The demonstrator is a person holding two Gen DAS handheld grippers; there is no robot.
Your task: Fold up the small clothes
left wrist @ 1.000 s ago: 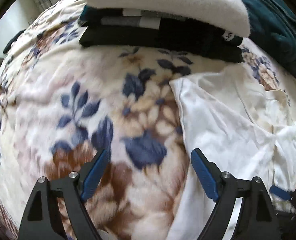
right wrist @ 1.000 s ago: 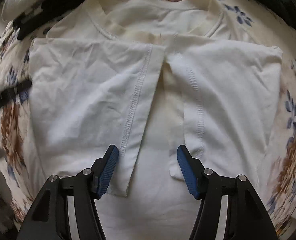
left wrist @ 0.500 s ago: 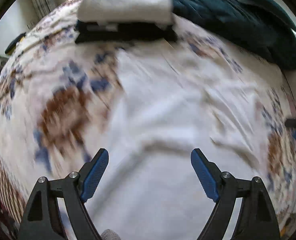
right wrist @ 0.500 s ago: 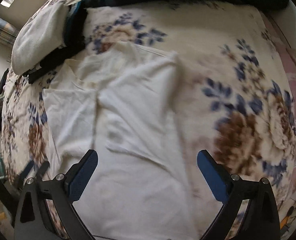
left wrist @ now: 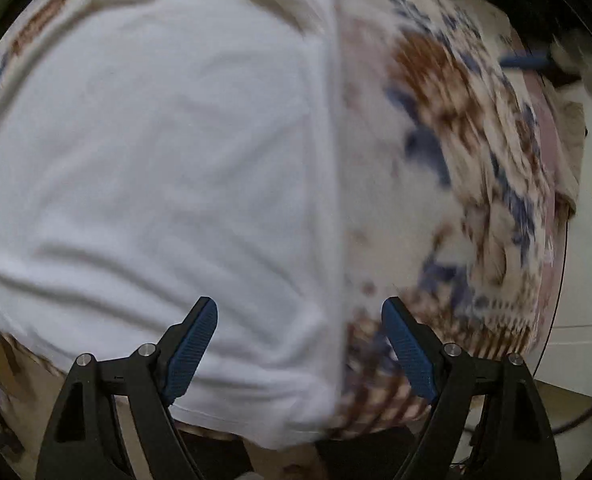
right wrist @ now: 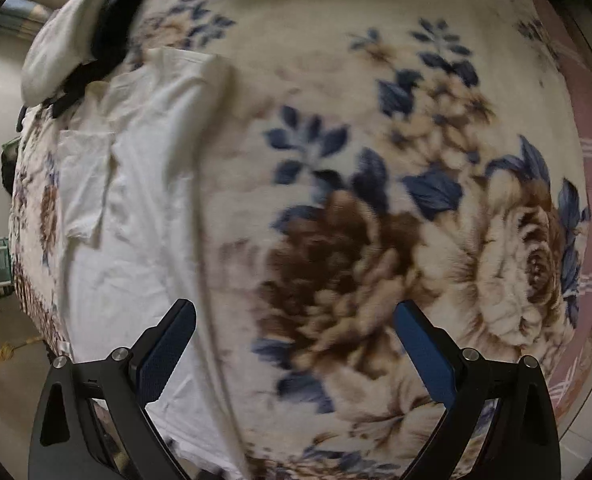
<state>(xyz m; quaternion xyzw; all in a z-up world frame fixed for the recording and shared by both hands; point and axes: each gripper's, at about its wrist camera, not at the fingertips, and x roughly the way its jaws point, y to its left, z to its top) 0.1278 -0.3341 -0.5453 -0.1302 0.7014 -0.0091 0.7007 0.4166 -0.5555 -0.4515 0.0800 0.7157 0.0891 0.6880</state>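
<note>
Left wrist view: the shirt (left wrist: pixel 148 184) lay flat on the blanket (left wrist: pixel 476 168), filling the left and middle of the picture, its long axis running away from the camera. Its straight right edge passed between the two fingers of the left gripper (left wrist: pixel 300 356), so the cloth sat under the left finger and bare blanket under the right. The jaws stood wide apart, with nothing pinched and no pad pressing on the fabric. The hem was close below the fingertips, at the near edge of the bed. Blur hid finer detail.

Right wrist view: the shirt (right wrist: pixel 136 208) lay to the left of the right gripper (right wrist: pixel 296 344), stretching away up the picture towards a pile (right wrist: pixel 68 52) of folded clothes at the far corner, sleeves already turned in. Only the left finger overlapped its right edge; the right finger hung over the brown flower print. These jaws were fully spread and empty.

Judging by this, the left gripper was nearer the hem, and the next fold would likely carry that hem up along the shirt's length.
</note>
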